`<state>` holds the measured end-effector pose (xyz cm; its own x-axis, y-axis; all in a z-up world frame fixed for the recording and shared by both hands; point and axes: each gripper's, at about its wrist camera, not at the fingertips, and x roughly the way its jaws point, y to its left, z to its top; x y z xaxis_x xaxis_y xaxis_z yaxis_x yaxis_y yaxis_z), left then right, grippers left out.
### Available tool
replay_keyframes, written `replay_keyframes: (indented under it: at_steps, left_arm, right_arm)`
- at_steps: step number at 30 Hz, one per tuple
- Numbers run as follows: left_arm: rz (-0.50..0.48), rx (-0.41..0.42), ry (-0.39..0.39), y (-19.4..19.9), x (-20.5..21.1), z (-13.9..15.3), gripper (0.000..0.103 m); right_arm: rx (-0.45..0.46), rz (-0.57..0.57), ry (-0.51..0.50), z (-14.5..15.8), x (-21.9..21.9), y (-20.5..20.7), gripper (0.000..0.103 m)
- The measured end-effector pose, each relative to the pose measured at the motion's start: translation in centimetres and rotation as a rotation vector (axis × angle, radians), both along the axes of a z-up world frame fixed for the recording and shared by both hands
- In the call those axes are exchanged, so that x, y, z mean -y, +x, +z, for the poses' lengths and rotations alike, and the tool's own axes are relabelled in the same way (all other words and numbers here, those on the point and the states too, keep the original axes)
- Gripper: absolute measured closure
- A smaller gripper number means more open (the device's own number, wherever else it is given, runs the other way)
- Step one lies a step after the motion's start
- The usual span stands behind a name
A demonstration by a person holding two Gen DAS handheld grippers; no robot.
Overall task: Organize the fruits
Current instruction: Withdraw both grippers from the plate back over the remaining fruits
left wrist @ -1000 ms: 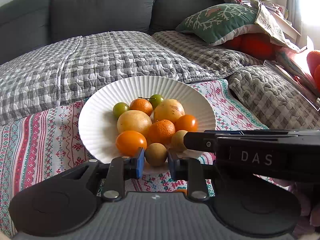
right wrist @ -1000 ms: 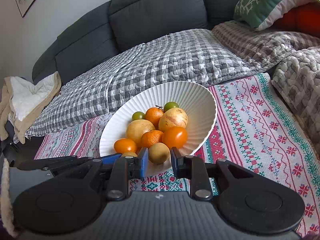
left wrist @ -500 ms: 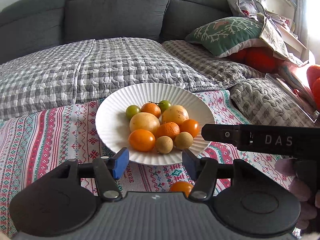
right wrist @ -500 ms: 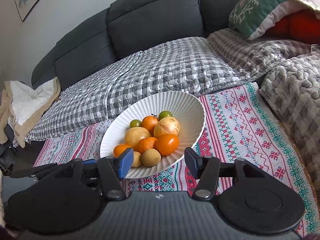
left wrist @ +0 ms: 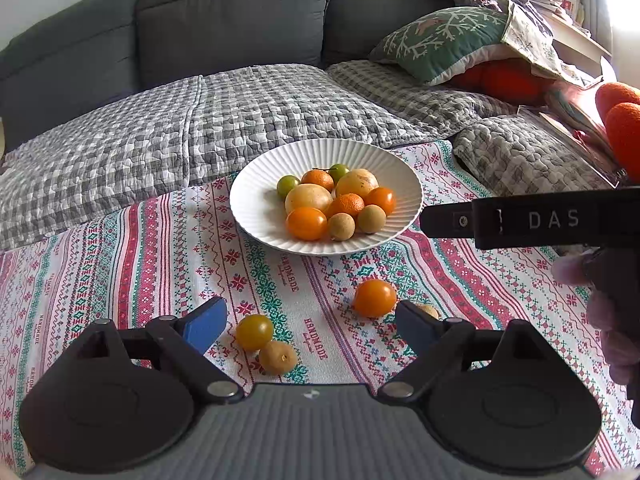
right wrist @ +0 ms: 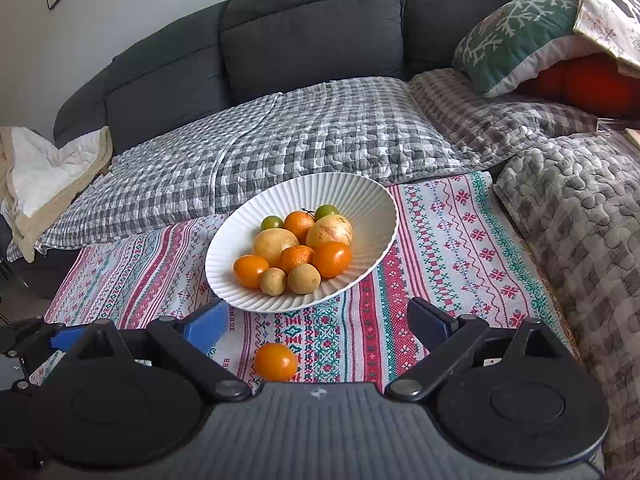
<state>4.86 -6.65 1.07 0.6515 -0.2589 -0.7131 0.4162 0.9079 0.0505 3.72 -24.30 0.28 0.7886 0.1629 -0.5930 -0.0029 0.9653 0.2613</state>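
Left hand-held gripper (left wrist: pixel 310 322) and right hand-held gripper (right wrist: pixel 316 322), both just-opened, jaws wide, empty, angled downward.

fruit bowl (right wrist: pixel 372 204), orange tomato (right wrist: pixel 275 361) on cloth (right wrist: pixel 460 248)

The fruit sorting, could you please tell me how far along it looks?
Mostly done: nine fruits sit in the white plate. Nothing is in hand; the left gripper and right gripper have just opened, empty. Left on the cloth: an orange tomato, a yellow tomato and two brown fruits.

Fruits (left wrist: pixel 338 204) fill the plate (left wrist: pixel 256 208); others (left wrist: pixel 374 298) lie before it.
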Motion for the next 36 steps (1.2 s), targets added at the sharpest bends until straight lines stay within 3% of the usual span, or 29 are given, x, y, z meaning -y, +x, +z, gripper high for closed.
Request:
replay_keyframes:
  at_steps: [4, 10, 18, 28, 36]
  left_arm:
    - [0.008, 0.011, 0.009, -1.3, -0.8, 0.3, 0.011]
    - [0.042, 0.006, -0.009, -2.5, -2.1, 0.2, 0.009]
    - [0.101, 0.001, -0.029, -3.1, -3.5, -0.5, 0.009]
    - [0.173, -0.030, -0.029, -2.6, -5.3, -2.1, 0.009]
    - [0.200, -0.024, -0.044, -2.0, -6.5, -3.0, 0.009]
  right_arm:
    - [-0.001, -0.007, -0.016, 0.4, -0.5, -1.1, 0.003]
    - [-0.001, -0.008, -0.046, 0.5, -1.1, -2.5, 0.001]
    - [0.011, -0.001, -0.103, -0.1, -2.0, -3.8, 0.000]
    - [0.009, 0.036, -0.280, -1.7, -3.7, -4.7, 0.000]
    - [0.004, 0.057, -0.284, -2.9, -3.5, -4.7, 0.000]
